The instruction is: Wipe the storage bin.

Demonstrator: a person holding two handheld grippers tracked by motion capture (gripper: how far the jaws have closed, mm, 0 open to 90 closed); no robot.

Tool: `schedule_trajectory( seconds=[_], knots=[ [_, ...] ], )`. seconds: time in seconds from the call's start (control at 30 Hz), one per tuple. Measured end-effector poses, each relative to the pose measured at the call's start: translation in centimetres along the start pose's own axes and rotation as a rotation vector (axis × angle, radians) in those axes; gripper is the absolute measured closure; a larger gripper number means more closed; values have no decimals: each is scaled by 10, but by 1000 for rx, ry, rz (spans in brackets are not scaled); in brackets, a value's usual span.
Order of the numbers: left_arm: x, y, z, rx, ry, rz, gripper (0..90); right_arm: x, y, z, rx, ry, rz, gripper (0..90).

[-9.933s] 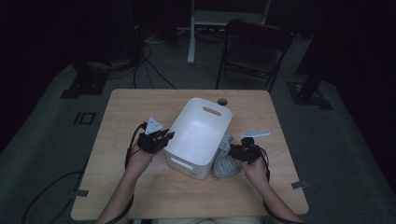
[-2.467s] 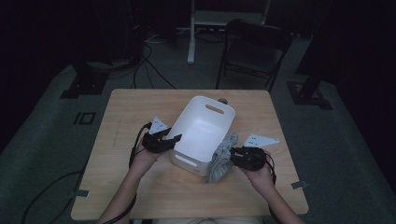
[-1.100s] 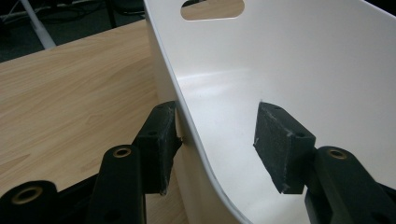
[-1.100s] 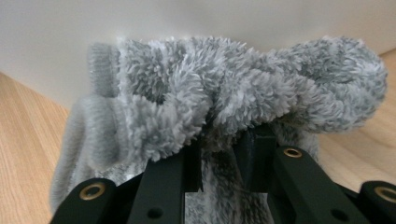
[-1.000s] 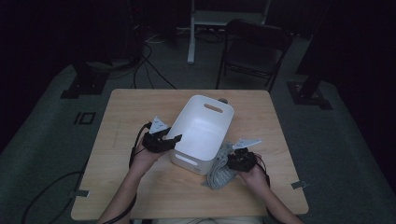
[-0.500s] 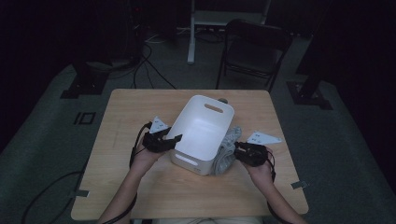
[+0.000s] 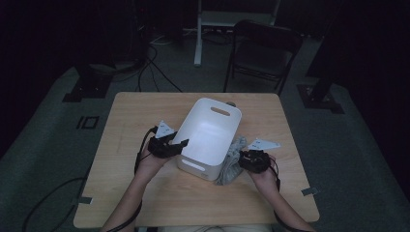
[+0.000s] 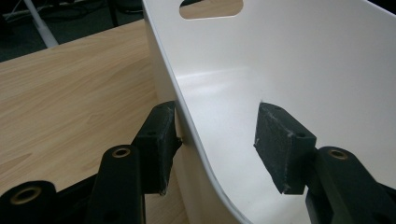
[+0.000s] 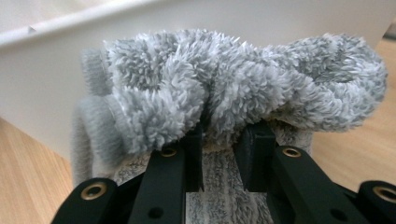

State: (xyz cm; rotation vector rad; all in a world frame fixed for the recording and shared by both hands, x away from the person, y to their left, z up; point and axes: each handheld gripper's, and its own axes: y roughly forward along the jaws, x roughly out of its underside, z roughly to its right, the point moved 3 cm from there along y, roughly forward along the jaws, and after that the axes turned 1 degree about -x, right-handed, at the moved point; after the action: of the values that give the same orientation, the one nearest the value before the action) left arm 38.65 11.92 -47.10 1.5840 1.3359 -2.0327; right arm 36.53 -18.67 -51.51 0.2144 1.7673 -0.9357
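Note:
A white plastic bin [image 7: 208, 136] with a handle slot stands askew in the middle of the wooden table [image 7: 145, 111]. My left gripper [image 7: 181, 144] straddles its near-left wall. In the left gripper view the gripper [image 8: 219, 140] is open: one pad touches the outside of the bin wall [image 8: 303, 60], the other hangs inside, apart from it. My right gripper [image 7: 241, 158] is shut on a fluffy grey cloth [image 7: 230, 163] that hangs against the bin's right side. Seen along the right gripper [image 9: 219, 154], the cloth [image 9: 224, 93] bunches over the pads, with the bin [image 9: 187, 18] just behind.
A small dark round object [image 7: 232, 103] sits behind the bin's far rim. A black chair [image 7: 263, 53] and a white stand [image 7: 198, 34] are beyond the table. Cables lie on the floor at left. Bare tabletop lies at the far left and along the near edge.
My right gripper has lifted the cloth a little and drawn it right, closer beside the bin's wall. The left gripper and the bin have kept still.

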Motion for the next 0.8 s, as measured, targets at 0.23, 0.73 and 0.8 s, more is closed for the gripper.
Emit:
schedule_trajectory(
  seconds=[0.23,0.73,0.8],
  knots=[
    [0,0,0,-2,-2,0,487,12,14,7,10,18,-55,738],
    [0,0,-1,3,-6,-3,482,-14,-8,16,-18,52,40,743],
    [0,0,-1,5,-7,-5,482,-25,-16,18,-9,43,71,742]
  ],
)
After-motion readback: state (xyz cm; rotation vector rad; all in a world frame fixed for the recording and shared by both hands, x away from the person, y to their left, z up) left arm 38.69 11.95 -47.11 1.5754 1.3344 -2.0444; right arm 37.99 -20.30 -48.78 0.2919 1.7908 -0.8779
